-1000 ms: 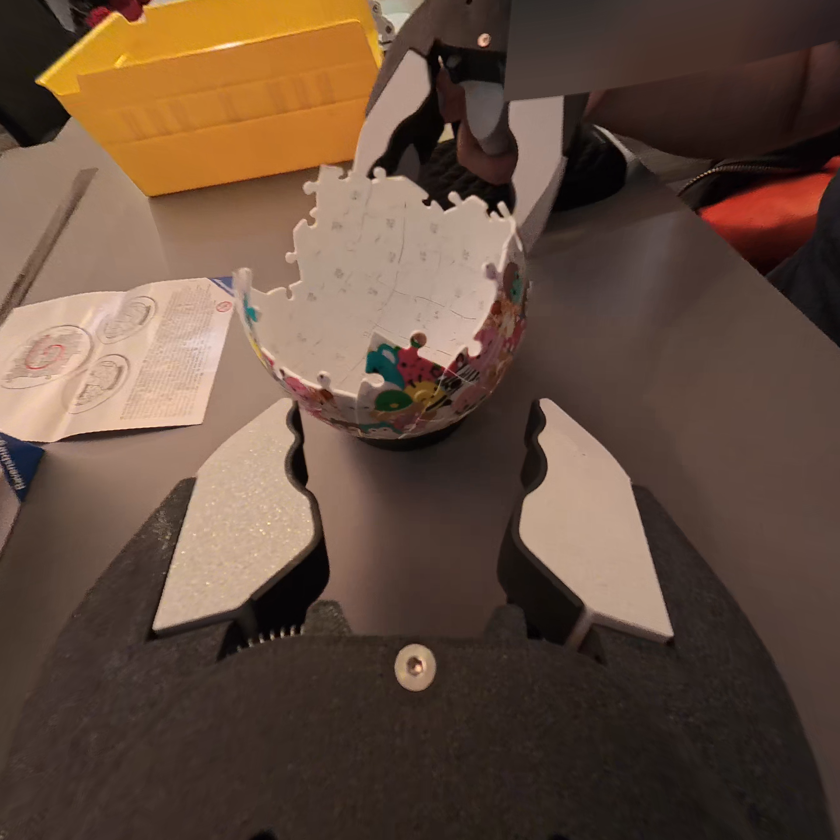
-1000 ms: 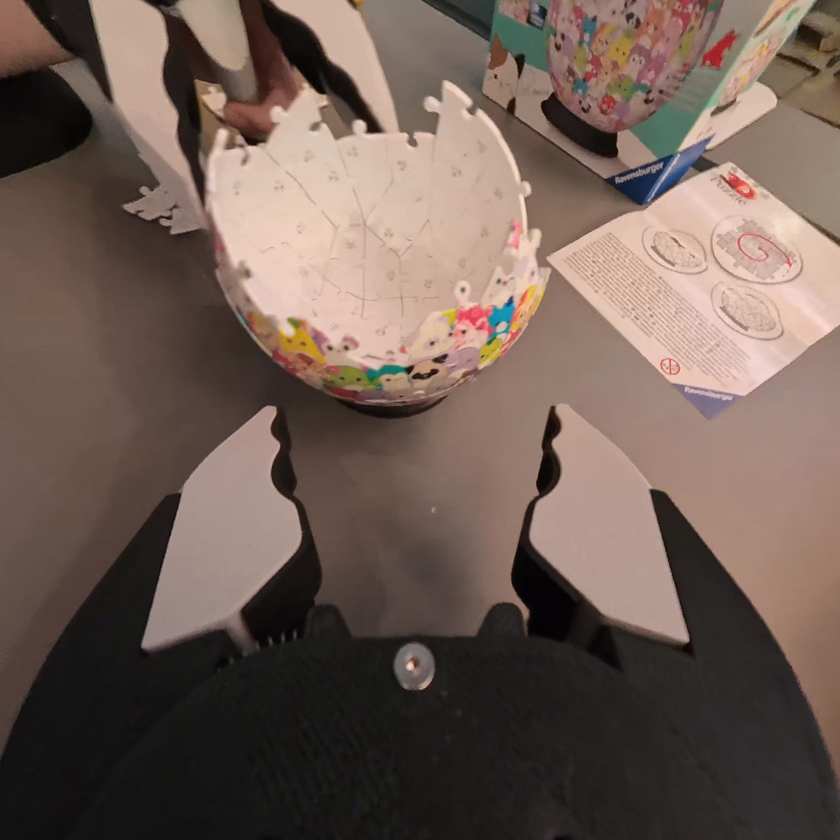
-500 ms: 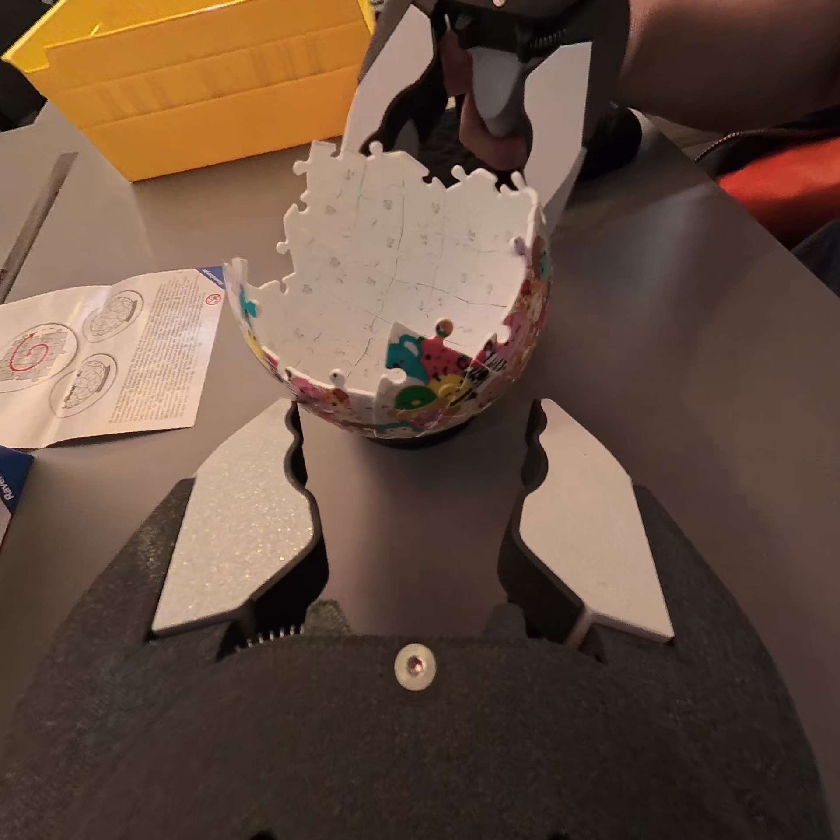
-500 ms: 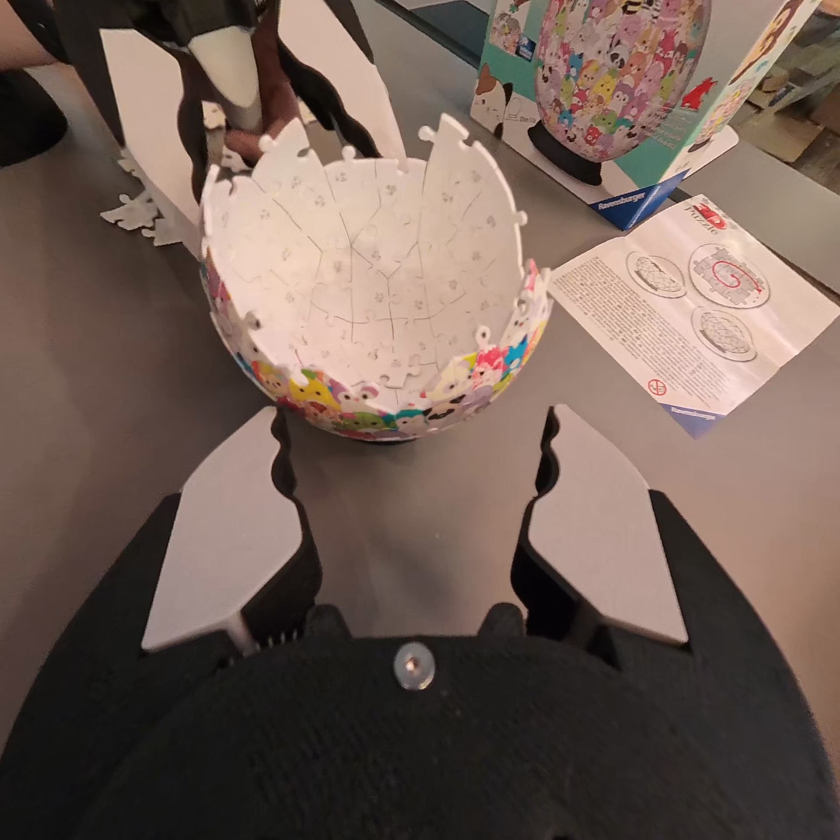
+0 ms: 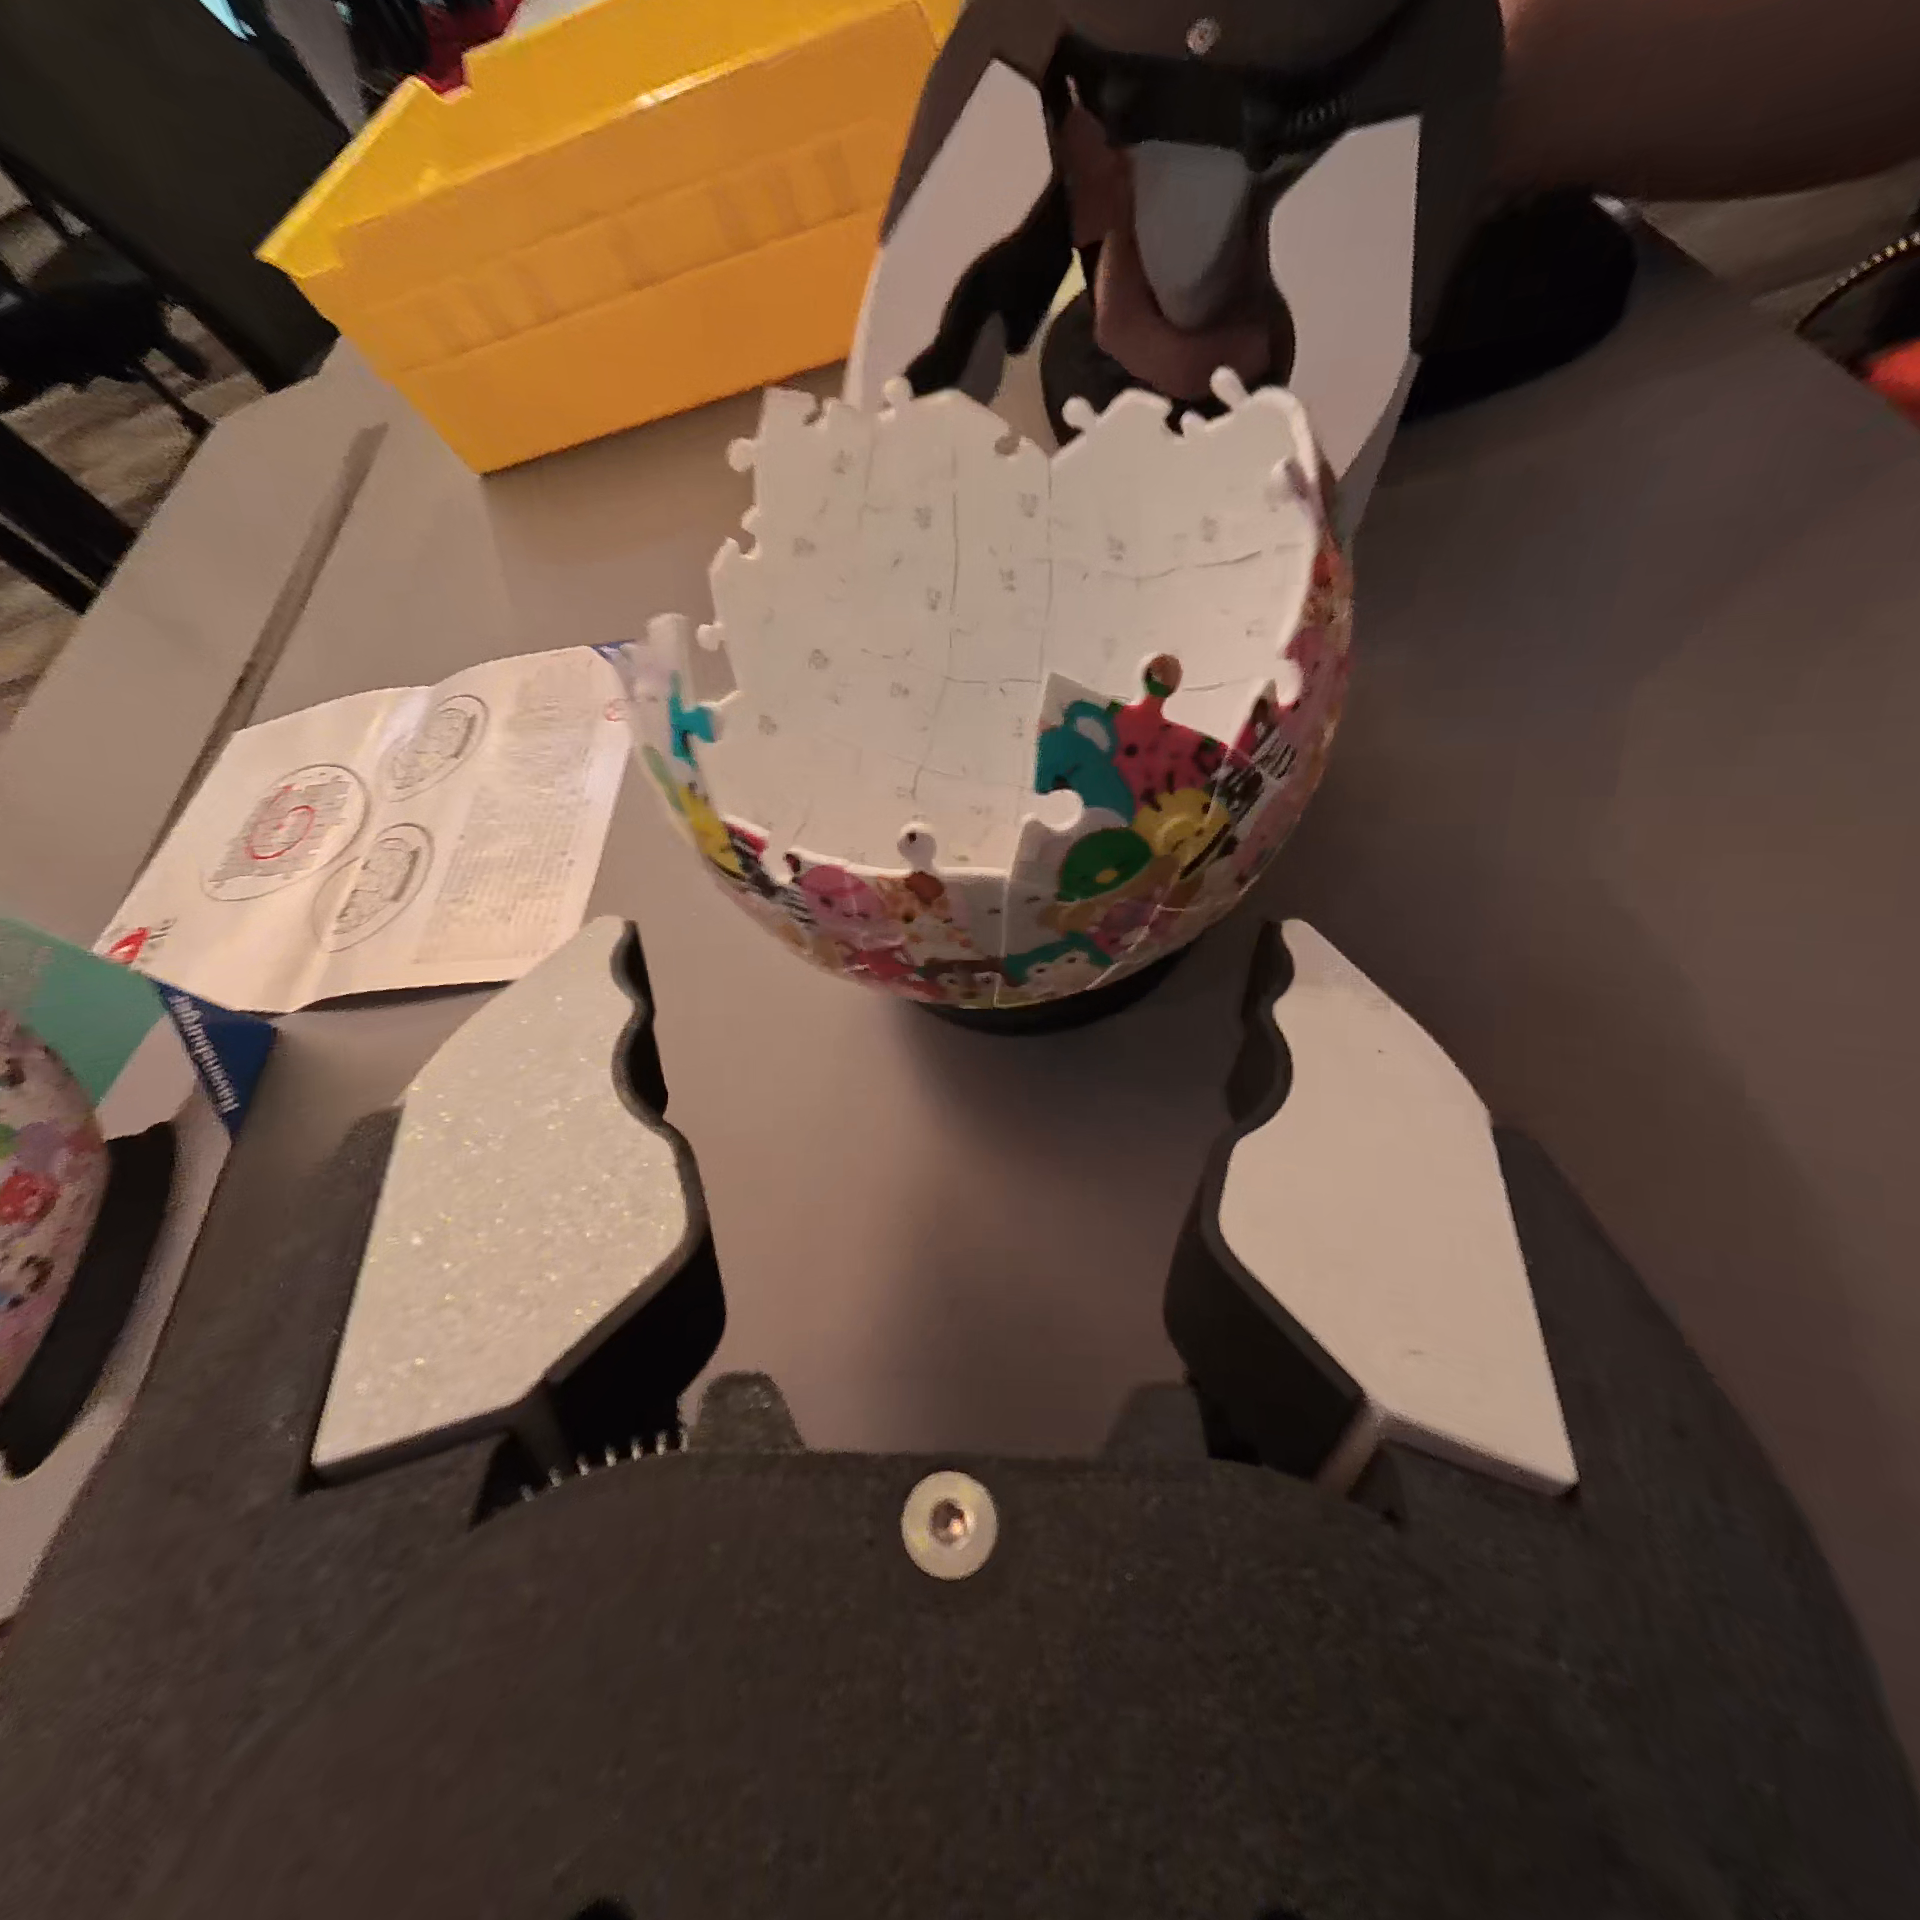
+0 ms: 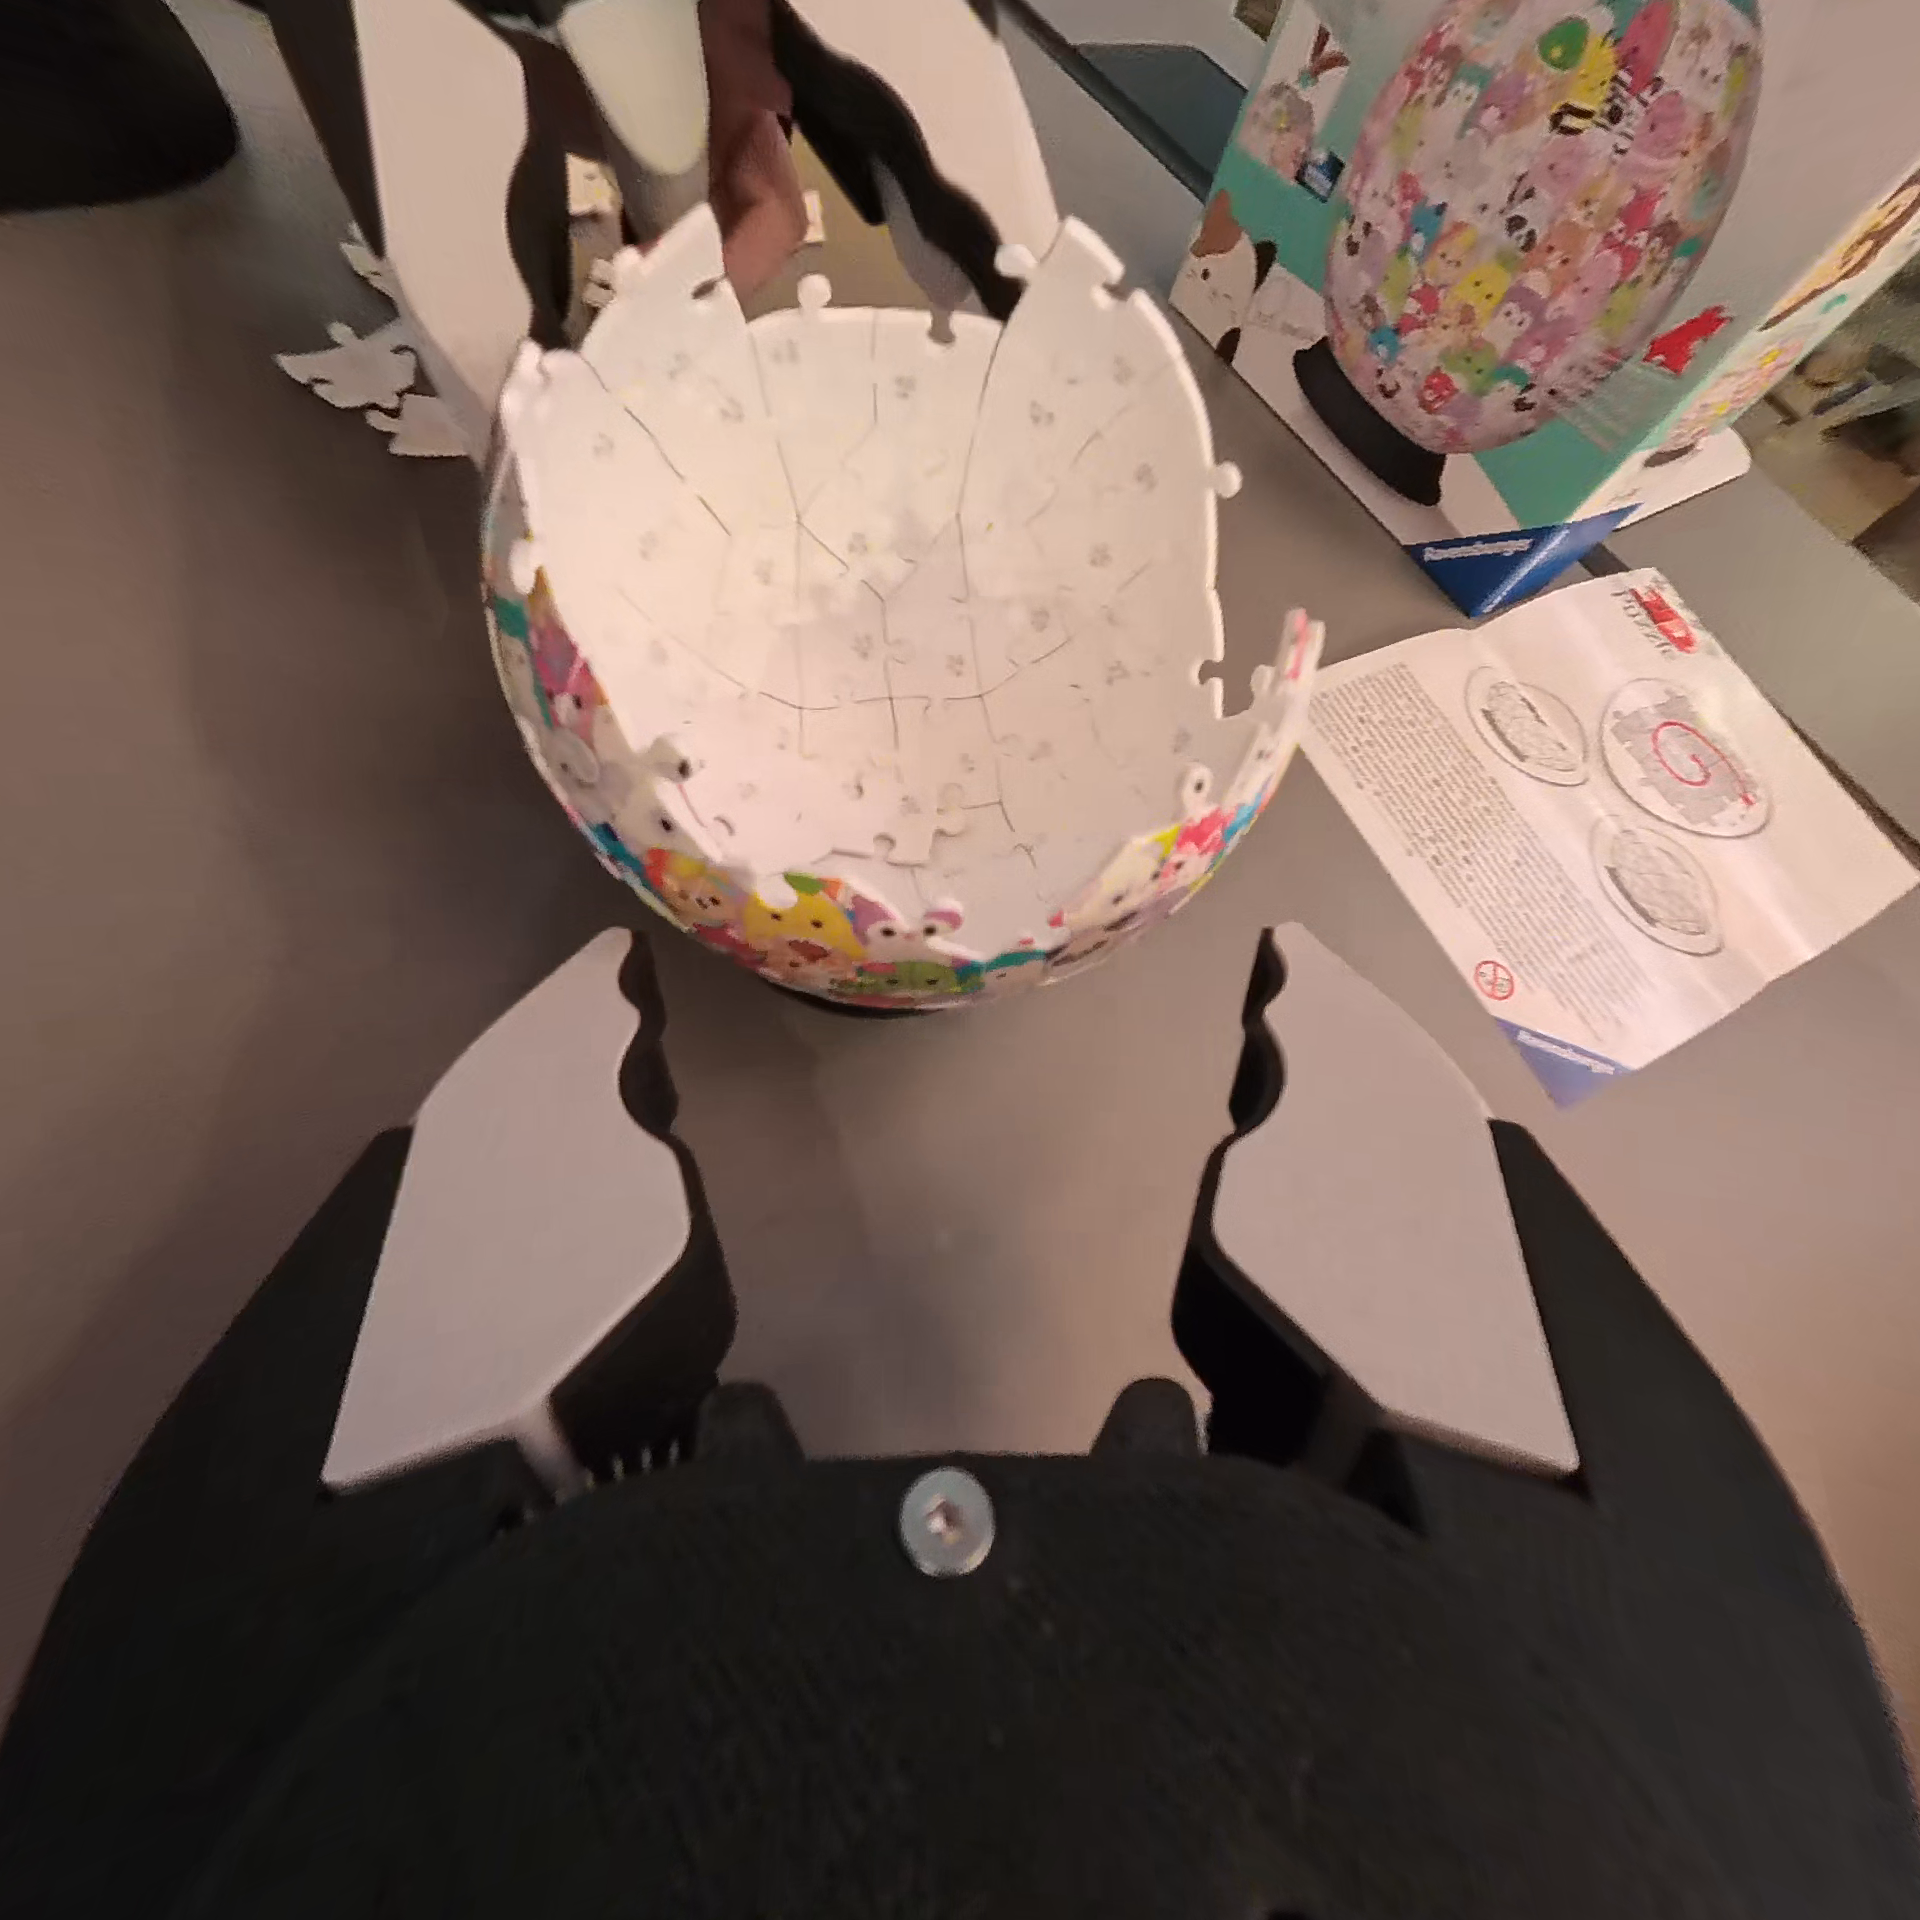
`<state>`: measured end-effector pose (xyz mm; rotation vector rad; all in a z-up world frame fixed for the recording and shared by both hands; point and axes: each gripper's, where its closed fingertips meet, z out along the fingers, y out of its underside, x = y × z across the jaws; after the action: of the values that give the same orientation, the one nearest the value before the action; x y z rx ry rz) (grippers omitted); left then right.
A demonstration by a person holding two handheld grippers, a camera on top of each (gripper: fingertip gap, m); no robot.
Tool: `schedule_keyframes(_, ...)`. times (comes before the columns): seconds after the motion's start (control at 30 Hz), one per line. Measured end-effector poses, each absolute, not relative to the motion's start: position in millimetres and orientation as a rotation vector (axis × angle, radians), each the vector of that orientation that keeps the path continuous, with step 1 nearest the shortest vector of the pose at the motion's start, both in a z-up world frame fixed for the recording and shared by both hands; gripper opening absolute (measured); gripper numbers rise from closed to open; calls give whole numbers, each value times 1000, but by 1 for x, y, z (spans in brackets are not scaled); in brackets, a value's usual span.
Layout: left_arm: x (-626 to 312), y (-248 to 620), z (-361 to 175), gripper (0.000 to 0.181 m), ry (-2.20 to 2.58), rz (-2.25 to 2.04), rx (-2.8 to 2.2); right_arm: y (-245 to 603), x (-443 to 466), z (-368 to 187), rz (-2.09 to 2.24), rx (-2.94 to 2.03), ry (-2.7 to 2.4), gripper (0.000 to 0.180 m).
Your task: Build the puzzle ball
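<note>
The half-built puzzle ball (image 5: 935, 644) is an open shell, white inside and colourful outside, on a black stand (image 5: 1039, 1003). It also shows in the right wrist view (image 6: 862, 644). My left gripper (image 5: 948, 930) is open and empty, with its fingertips just short of the ball's near side. My right gripper (image 6: 943, 935) is open and empty, facing the ball from the opposite side. Each gripper's white fingers (image 5: 925, 208) (image 6: 416, 156) show beyond the ball in the other's view. Several loose white pieces (image 6: 384, 384) lie on the table behind the ball.
A yellow bin (image 5: 623, 239) stands at the back left of the grey table (image 5: 1610, 831). A folded instruction leaflet (image 5: 384, 831) (image 6: 1610, 810) lies beside the ball. The puzzle's box (image 6: 1507, 260) (image 5: 62, 1143) stands past the leaflet.
Both grippers have moved closer to the ball from opposite sides, and it now fills more of each view. Both have stayed open. The box has come into the left wrist view.
</note>
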<state>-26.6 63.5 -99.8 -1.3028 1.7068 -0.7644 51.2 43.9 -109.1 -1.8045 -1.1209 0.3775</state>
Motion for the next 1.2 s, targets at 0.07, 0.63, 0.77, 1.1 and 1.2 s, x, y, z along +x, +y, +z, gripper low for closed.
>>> schedule_keyframes(0.07, -21, 61, -108, 109, 1743, -762, -1279, 47, 49, -105, 349, -1763, -1111, 107)
schedule_keyframes(0.63, -7, 68, -110, 113, 1700, -687, -1222, 55, 37, -113, 333, -1774, -1091, 114)
schedule_keyframes(0.77, -8, 68, -112, 113, 1693, -717, -1248, 55, 36, -115, 347, -1791, -1075, 115)
schedule_keyframes(1.1, -6, 71, -113, 114, 1677, -722, -1286, 57, 34, -116, 368, -1816, -1049, 115)
schedule_keyframes(1.2, -5, 68, -109, 113, 1657, -765, -1319, 55, 34, -111, 427, -1831, -1024, 114)
